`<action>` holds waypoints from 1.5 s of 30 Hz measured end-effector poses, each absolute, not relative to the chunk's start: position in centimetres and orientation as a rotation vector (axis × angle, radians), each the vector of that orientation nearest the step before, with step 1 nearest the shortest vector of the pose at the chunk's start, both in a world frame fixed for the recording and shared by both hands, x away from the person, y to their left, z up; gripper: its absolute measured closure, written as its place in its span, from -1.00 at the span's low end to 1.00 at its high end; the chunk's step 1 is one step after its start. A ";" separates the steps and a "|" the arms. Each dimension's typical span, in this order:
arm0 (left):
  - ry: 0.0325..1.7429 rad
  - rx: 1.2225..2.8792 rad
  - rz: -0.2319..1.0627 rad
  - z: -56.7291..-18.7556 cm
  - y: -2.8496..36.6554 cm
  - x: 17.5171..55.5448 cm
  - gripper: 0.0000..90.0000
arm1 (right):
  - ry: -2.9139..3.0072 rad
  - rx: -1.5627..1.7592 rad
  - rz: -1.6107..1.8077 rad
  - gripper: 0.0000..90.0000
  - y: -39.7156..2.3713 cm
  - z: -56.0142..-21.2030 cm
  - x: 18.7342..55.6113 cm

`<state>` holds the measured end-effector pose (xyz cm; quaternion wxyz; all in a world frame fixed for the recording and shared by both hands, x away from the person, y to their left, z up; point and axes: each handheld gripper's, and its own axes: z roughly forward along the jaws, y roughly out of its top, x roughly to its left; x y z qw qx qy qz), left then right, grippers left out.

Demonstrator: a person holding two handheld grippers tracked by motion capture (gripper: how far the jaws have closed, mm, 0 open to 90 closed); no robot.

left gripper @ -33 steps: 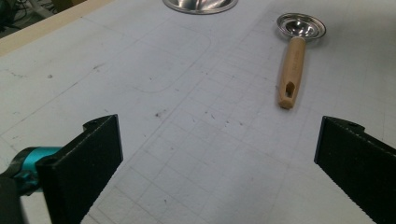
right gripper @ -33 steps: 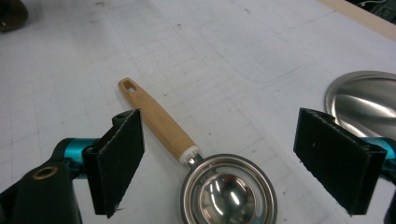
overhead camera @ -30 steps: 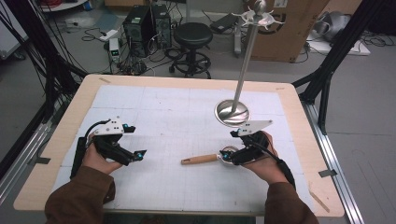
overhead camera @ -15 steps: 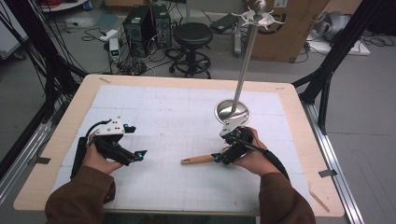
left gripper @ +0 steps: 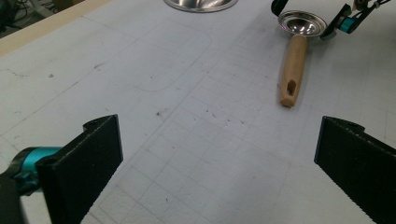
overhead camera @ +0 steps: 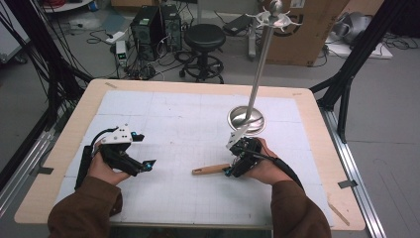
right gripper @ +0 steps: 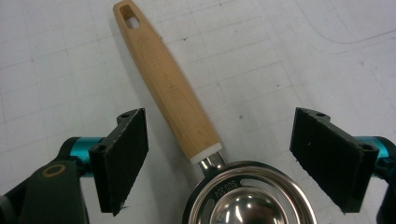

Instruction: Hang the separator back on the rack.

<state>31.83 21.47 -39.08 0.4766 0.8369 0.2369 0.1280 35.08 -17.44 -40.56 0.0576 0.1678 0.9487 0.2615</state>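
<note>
A small steel scoop with a wooden handle (overhead camera: 210, 170) lies flat on the white gridded mat, handle pointing left. My right gripper (overhead camera: 233, 168) hovers over its bowl end. In the right gripper view the jaws (right gripper: 224, 154) straddle the neck where the handle (right gripper: 168, 84) meets the steel bowl (right gripper: 247, 200). They have just been closing a little, and both pads still stand well clear of the scoop. My left gripper (overhead camera: 145, 149) rests at the mat's left, open and holding nothing (left gripper: 217, 158). From there the scoop (left gripper: 292, 67) lies ahead.
A steel stand with a round base (overhead camera: 246, 119) and a tall pole (overhead camera: 260, 64) rises just behind my right hand. The wooden table edge (overhead camera: 59, 148) frames the mat. Cables, a stool and boxes lie on the floor beyond.
My right hand has slid left and slightly down, turning so its jaws come over the scoop's bowl end. The left hand and the scoop have stayed put.
</note>
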 end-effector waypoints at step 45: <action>0.582 2.073 0.309 -39.3 21.1 31.9 -0.96 | 3.022 0.364 0.478 0.33 -15.4 -41.3 35.4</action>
